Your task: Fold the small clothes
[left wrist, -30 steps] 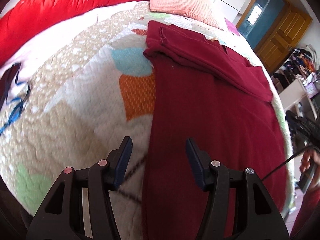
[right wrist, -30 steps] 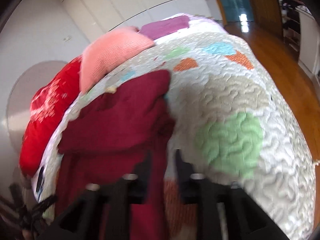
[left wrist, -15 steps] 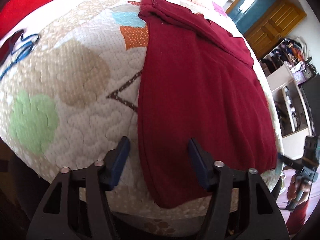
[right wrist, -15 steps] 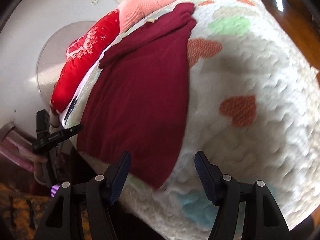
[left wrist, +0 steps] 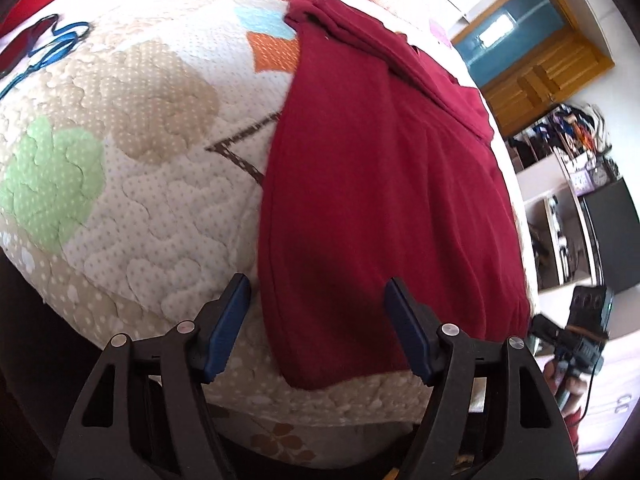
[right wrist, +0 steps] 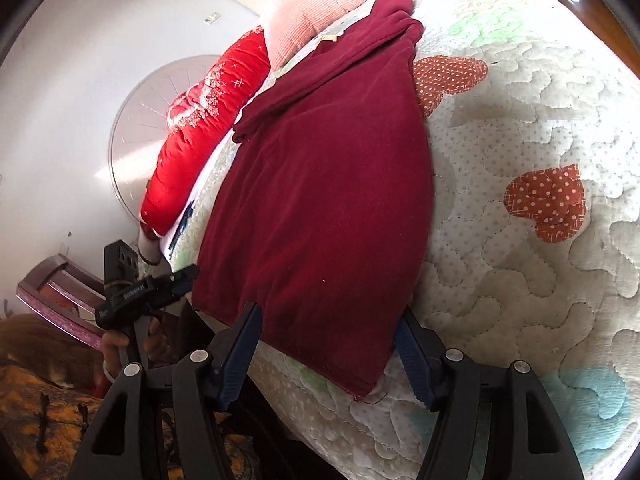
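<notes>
Two grippers: both parked at the near hem of the maroon garment [left wrist: 384, 200], neither has hold of anything yet.
Garment spot: flat on the patchwork quilt [left wrist: 132, 152], its far end already doubled over, near hem at 6 o'clock by the bed edge.
Left gripper [left wrist: 316, 328]: jaws opening, wide apart, straddling the hem's left corner; pads not touching cloth.
Right gripper [right wrist: 328, 354]: jaws spread, right corner between them, no pinch.
Tip: I'd bite both corners through every layer, evenly, then lift together toward 12 o'clock.
Watch out: uneven bites probably skew the fold.
</notes>
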